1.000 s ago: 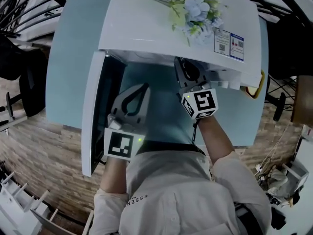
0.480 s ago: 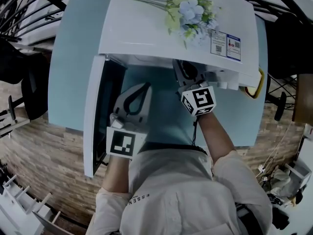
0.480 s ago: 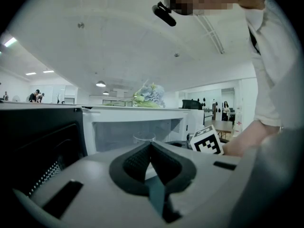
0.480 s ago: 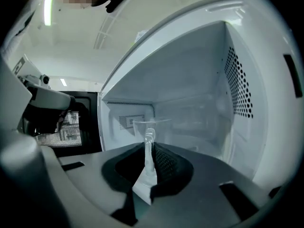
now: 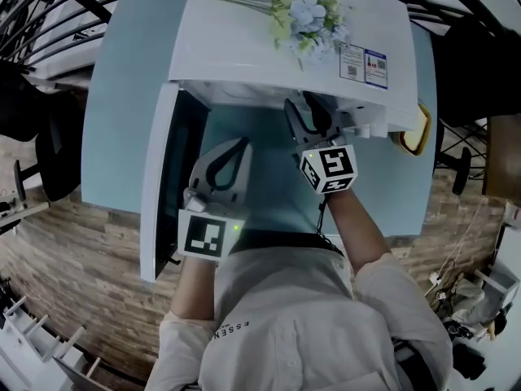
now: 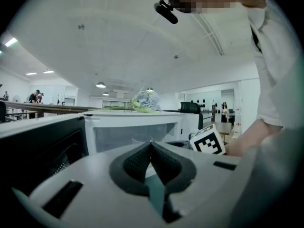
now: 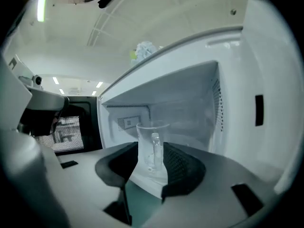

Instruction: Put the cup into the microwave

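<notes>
Microwave [image 5: 244, 55] sits toward the table's [image 5: 122, 96] back edge, flowers [image 5: 308, 16] on its top. Door [image 5: 155, 194] is swung full open to the left, standing out over the table's front-left. Left gripper [image 6: 151, 145] is just right of the door, in front of the cavity and outside it, pointing at the opening. Its jaws are pressed together with nothing in them. Cup [image 7: 152, 136], a clear glass with its handle facing the camera, stands upright on the cavity floor, close to the floor's front edge and about mid-width. Right gripper [image 7: 151, 148] has its nose at the right half of the opening, jaws just opened wide, spread apart. The cup sits right in the gap between the two pads at their tips, one pad on each side and close to the glass. No clamp, and the cup stands on its own base. At the table's right edge, beside the microwave's right side, there's a yellow item [image 5: 413, 137], can't tell what.
</notes>
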`<state>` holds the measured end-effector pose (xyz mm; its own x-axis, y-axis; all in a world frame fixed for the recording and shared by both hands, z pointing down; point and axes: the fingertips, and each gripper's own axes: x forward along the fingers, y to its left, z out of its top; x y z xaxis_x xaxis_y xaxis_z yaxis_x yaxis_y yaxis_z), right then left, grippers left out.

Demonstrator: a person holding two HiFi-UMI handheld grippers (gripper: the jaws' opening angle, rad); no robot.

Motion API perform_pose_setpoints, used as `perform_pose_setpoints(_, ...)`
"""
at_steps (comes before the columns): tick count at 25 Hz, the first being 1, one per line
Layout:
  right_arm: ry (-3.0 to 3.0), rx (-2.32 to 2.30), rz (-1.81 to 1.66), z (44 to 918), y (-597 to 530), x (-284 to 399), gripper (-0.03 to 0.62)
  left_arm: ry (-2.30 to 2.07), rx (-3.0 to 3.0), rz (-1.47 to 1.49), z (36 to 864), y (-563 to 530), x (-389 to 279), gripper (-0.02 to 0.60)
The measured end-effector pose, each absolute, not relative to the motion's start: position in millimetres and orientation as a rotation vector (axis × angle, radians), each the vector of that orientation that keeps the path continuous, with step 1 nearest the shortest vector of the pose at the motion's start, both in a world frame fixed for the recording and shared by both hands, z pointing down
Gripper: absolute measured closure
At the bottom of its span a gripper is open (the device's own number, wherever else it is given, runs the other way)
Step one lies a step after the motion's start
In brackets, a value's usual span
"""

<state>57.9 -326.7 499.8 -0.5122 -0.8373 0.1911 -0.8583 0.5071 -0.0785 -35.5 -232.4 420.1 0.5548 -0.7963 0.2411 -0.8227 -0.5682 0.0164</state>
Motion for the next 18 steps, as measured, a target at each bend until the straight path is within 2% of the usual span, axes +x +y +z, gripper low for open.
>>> perform_pose_setpoints(10, -2.66, 1.466, 0.284, 445.9, -251.0, 62.6, 0.439, -1.404, 2.68, 0.244, 379.9, -202.1, -38.2, 0.581)
perform_pose_setpoints(11, -2.668, 1.477, 0.288, 437.4, -244.8, 64.8, 0.457, -1.405, 2.686, 0.238, 375.6, -198.7, -38.4, 0.581)
perform_pose_setpoints(13, -2.691, 1.499, 0.291, 417.8, -233.1, 69.0, 0.538, -1.41, 2.702, 0.232, 366.9, -191.8, -38.1, 0.581)
perform_pose_setpoints(18, -2.766, 1.494, 0.199, 366.5, -203.3, 73.1, 0.577, -1.418, 2.776, 0.225, 342.1, -172.4, -35.1, 0.581)
